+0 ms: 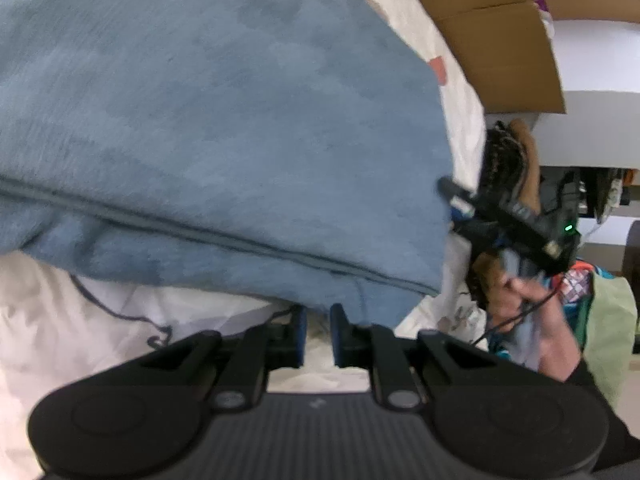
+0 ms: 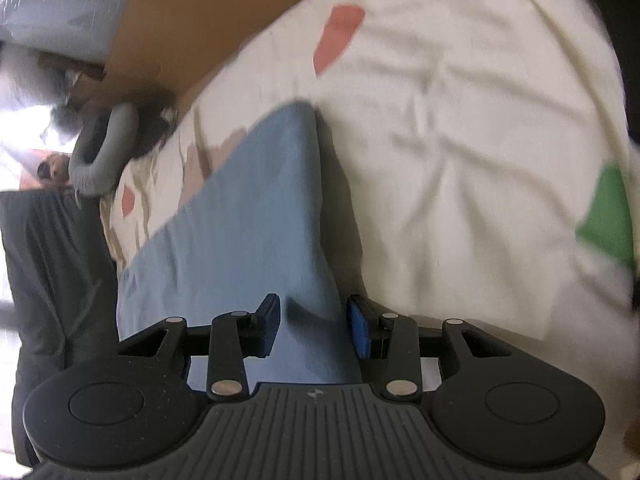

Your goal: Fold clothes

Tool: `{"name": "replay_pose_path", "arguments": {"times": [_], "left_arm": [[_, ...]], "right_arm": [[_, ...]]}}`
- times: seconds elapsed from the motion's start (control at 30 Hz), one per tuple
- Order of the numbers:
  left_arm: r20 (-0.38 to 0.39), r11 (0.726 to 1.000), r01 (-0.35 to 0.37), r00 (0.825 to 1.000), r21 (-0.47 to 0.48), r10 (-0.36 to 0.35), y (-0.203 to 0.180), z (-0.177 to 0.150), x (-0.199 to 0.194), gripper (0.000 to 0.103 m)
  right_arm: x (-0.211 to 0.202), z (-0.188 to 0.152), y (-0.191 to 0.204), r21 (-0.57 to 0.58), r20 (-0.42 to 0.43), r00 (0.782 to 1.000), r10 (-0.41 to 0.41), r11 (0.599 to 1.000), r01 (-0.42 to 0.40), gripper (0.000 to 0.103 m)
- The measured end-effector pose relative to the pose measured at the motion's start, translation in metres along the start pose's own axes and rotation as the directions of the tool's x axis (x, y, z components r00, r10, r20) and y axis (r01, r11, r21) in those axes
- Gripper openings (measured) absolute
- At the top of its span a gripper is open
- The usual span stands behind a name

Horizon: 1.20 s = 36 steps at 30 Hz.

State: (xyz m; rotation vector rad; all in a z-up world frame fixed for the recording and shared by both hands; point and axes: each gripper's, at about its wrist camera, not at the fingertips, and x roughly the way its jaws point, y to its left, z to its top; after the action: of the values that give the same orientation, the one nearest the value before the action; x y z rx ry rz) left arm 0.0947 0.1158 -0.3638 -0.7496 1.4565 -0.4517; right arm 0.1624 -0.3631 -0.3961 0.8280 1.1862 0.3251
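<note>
A blue garment [image 1: 224,128] lies folded in layers on a white patterned bedsheet [image 1: 48,320] and fills most of the left wrist view. Its near hem drapes over the tips of my left gripper [image 1: 319,334]. The jaws stand a narrow gap apart, and pale sheet shows between the pads. In the right wrist view a corner of the blue garment [image 2: 248,220] runs under and between the fingers of my right gripper [image 2: 314,328]. That gripper is open, with neither pad pressing the cloth. The right gripper [image 1: 520,220] also shows in the left wrist view, at the garment's right edge, held by a hand [image 1: 532,312].
A cardboard box [image 1: 500,40] stands beyond the bed's far side and appears again as brown cardboard [image 2: 180,20]. A grey ring-shaped object [image 2: 104,148] lies at the sheet's left edge beside dark fabric [image 2: 52,260]. Green cloth [image 1: 612,320] hangs at the far right.
</note>
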Motion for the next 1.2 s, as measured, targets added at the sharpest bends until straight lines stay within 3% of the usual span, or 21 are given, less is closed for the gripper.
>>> {"name": "replay_pose_path", "arguments": {"times": [0.2, 0.37, 0.53, 0.6, 0.87, 1.03, 1.2], "left_arm": [[-0.036, 0.992, 0.039, 0.999, 0.12, -0.034, -0.046, 0.018, 0.03, 0.016], [-0.073, 0.989, 0.07, 0.995, 0.13, -0.061, -0.062, 0.02, 0.061, 0.016], [-0.109, 0.987, 0.035, 0.994, 0.157, -0.018, -0.064, 0.015, 0.082, 0.014], [-0.117, 0.986, 0.011, 0.993, 0.166, 0.009, -0.062, 0.011, 0.087, 0.005], [-0.161, 0.98, -0.018, 0.986, 0.2, 0.051, -0.058, -0.001, 0.111, 0.002], [-0.175, 0.979, 0.021, 0.984, 0.204, 0.016, -0.061, -0.001, 0.101, 0.003], [-0.123, 0.981, 0.04, 0.992, 0.19, -0.017, -0.063, 0.007, 0.075, 0.009]], "right_arm": [[-0.007, -0.029, -0.02, 0.062, -0.013, 0.999, 0.034, 0.998, -0.033, 0.043], [-0.015, -0.048, -0.03, 0.107, -0.014, 0.998, 0.063, 0.992, -0.061, 0.043], [-0.014, -0.061, -0.041, 0.166, 0.008, 0.993, 0.119, 0.979, -0.119, 0.043], [-0.014, -0.062, -0.046, 0.199, 0.017, 0.989, 0.147, 0.969, -0.147, 0.043], [-0.019, -0.065, -0.057, 0.273, 0.039, 0.962, 0.269, 0.923, -0.269, 0.042], [-0.008, -0.067, -0.06, 0.282, 0.055, 0.962, 0.268, 0.92, -0.273, 0.042], [0.001, -0.06, -0.056, 0.28, 0.062, 0.954, 0.293, 0.913, -0.298, 0.043]]}}
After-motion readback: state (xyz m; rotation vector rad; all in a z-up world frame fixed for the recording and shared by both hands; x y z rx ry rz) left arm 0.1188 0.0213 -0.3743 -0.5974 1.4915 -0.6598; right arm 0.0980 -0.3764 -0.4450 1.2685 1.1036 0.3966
